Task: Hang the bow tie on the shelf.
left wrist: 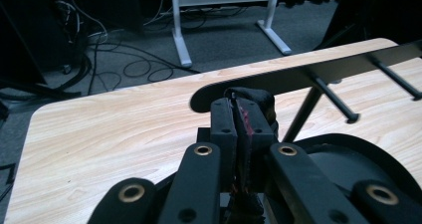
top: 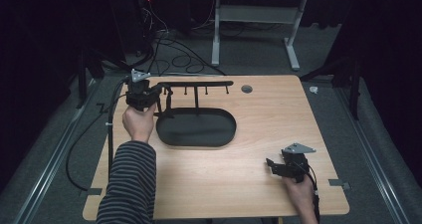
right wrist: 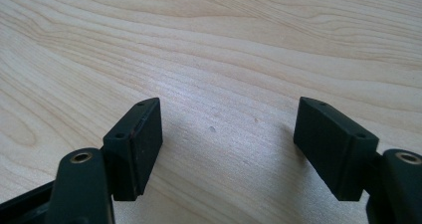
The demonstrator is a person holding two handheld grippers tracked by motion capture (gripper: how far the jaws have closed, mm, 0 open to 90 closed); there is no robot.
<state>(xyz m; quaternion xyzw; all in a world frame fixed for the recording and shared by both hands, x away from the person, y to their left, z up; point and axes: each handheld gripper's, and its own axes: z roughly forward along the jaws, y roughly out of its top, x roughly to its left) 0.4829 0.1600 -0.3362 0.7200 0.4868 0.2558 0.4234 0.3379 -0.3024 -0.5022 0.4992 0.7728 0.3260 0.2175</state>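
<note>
A black metal rack with an oval base tray and a long peg-lined top bar [top: 196, 126] stands on the pale wooden tabletop [top: 259, 119]. The left hand-held gripper [top: 158, 89] has its jaws closed tight at the bar's left end. Well right of the rack, the right hand-held gripper [right wrist: 226, 139] hangs with jaws wide apart, empty.
</note>
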